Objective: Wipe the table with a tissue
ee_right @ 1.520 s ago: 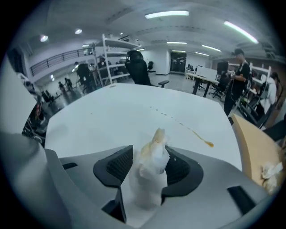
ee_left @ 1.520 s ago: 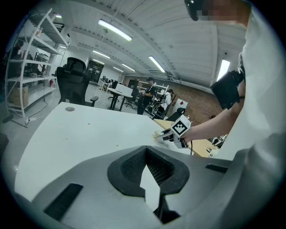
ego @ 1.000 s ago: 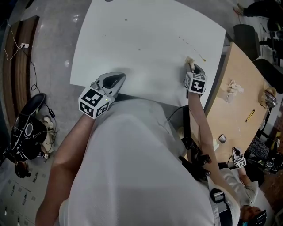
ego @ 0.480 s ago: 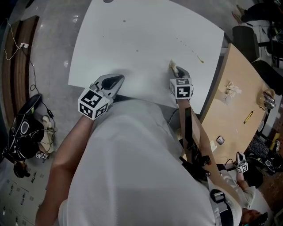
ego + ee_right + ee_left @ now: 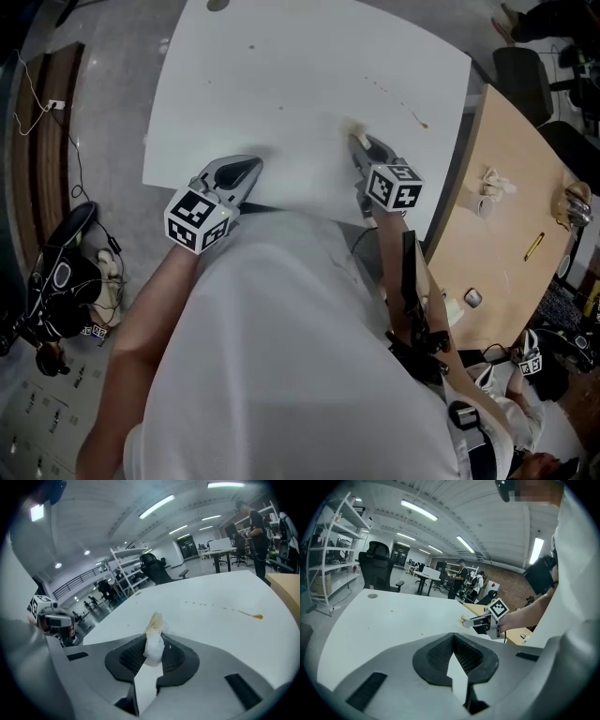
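Note:
The white table (image 5: pixel 309 75) fills the upper head view. My right gripper (image 5: pixel 361 141) rests on it right of centre, shut on a crumpled white tissue (image 5: pixel 353 127) whose tip is stained yellowish. In the right gripper view the tissue (image 5: pixel 153 637) sticks up between the pads of the right gripper (image 5: pixel 152 651). An orange streak (image 5: pixel 419 120) lies to its right, near the table's right edge, also visible as the orange streak (image 5: pixel 251 616). My left gripper (image 5: pixel 246 171) sits at the table's near edge, jaws together and holding nothing. The left gripper view shows the right gripper (image 5: pixel 468 620) on the table.
Small brown specks (image 5: pixel 251 47) dot the far part of the table. A wooden desk (image 5: pixel 506 234) stands to the right with a crumpled tissue (image 5: pixel 492 183) and a yellow pen (image 5: pixel 534 247). A dark chair (image 5: pixel 520 80) is behind it. Cables and black gear (image 5: pixel 61 281) lie on the floor at left.
My right gripper has slid left across the table with the tissue, away from the right edge and the orange streak, and has rolled. The left gripper has stayed put.

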Motion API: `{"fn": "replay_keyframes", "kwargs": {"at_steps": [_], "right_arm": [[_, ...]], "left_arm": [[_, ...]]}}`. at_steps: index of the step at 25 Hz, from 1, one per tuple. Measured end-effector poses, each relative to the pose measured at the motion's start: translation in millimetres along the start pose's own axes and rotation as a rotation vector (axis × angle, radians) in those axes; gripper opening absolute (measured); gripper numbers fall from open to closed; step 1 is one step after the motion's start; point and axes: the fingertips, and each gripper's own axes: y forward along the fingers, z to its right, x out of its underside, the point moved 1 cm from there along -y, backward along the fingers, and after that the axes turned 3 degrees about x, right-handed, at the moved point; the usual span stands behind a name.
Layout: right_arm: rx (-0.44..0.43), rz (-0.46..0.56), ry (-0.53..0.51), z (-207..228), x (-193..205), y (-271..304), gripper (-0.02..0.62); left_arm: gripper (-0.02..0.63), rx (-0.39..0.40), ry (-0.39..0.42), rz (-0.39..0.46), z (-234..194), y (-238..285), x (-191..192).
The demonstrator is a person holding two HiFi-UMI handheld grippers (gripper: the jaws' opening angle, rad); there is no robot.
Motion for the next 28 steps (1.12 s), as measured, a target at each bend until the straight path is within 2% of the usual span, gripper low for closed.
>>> {"fn": "replay_keyframes", "kwargs": {"at_steps": [3, 6, 13, 16, 19, 28], "right_arm": [[0.006, 0.035, 0.041, 19.4, -12.4, -4.8, 0.064], [-0.014, 0.024, 0.041, 15.8, -13.7, 0.9, 0.064], [-0.169, -0.085, -0.038, -67.8, 14.5, 38.9, 0.064], [-0.210, -0.143, -0.144, -106.0, 26.8, 55.8, 0.064], [-0.144, -0.157, -0.246, -110.9, 25.8, 70.3, 0.064], [0.110, -0.148, -0.295, -57.8, -18.9, 104.7, 0.064]], "left_arm": [[0.006, -0.020, -0.004, 0.005, 0.3, -1.0, -0.9], [0.006, -0.042, -0.017, 0.013, -3.3, -4.7, 0.3], [0.006, -0.070, -0.046, 0.044, -19.1, -14.7, 2.6], [0.006, -0.078, -0.064, 0.051, -29.3, -28.5, 9.7], [0.006, -0.080, -0.081, 0.063, -41.9, -42.1, 15.4], [0.006, -0.086, -0.095, 0.091, -82.4, -78.2, 21.4]]}}
